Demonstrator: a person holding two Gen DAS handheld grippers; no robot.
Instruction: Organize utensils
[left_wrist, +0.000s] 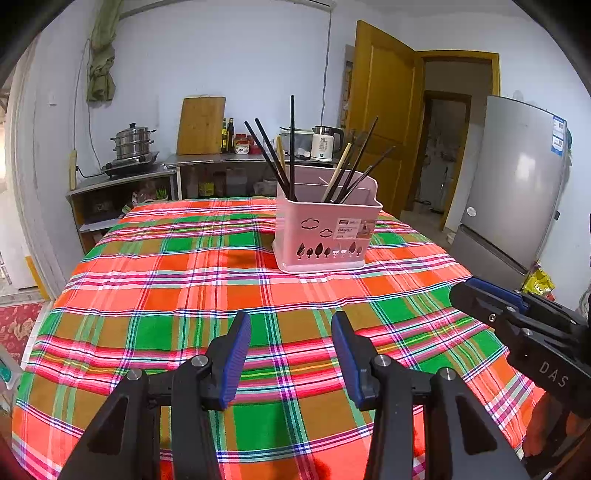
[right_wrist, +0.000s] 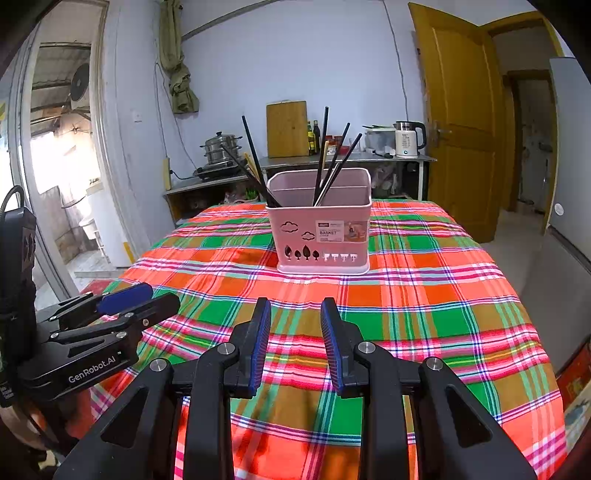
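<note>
Both grippers, left (left_wrist: 291, 354) and right (right_wrist: 295, 343), hang part-open and empty short of the basket (left_wrist: 325, 229); chopsticks (left_wrist: 291, 147) stand inside it, likely sorted by compartment already.

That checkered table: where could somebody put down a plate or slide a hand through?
The tablecloth lies bare between the pink basket and both grippers, and also left and right of the basket. The left gripper and right gripper stand open, empty, over the near edge. Only the basket is crowded, with chopsticks bristling out of it.
</note>
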